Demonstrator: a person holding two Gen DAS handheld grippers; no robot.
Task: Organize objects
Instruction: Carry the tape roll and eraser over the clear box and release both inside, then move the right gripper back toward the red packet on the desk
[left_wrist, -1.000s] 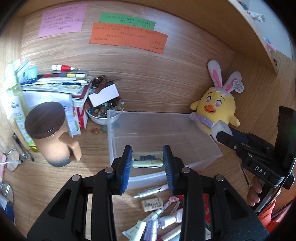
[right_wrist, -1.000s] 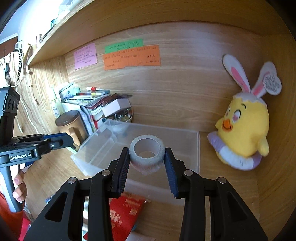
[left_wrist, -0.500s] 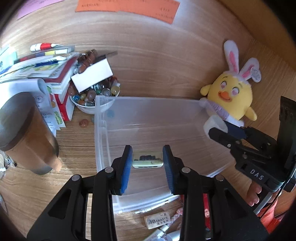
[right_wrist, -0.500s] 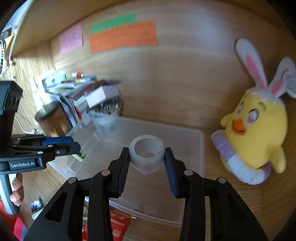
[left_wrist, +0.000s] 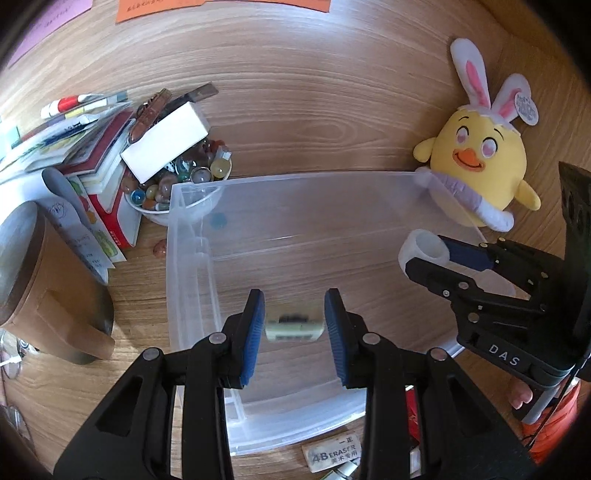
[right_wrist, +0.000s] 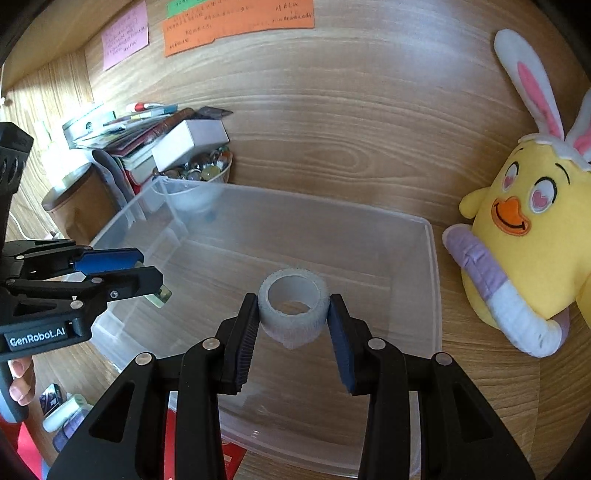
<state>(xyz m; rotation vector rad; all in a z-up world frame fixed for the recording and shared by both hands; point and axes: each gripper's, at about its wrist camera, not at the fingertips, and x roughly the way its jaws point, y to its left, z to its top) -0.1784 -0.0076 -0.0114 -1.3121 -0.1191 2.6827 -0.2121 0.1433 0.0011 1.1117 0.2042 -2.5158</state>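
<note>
Left gripper (left_wrist: 294, 329) clamps a small pale green case (left_wrist: 294, 329) over the clear plastic bin (left_wrist: 295, 181); right gripper (right_wrist: 293, 317) squeezes a white tape roll (right_wrist: 293, 306) above it, plush chick (right_wrist: 532, 229) beside.

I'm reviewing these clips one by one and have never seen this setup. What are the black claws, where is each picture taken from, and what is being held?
There is no robot: a person holds a handheld two-finger gripper in each hand, each with a fisheye camera looking along its fingers. In the left wrist view, the left gripper is shut on a small pale green case. In the right wrist view, the right gripper is shut on a white tape roll. Both hang above a clear plastic bin on a wooden desk. Around it are a yellow chick plush, a bowl of marbles, stacked books and a brown lidded mug.
</note>
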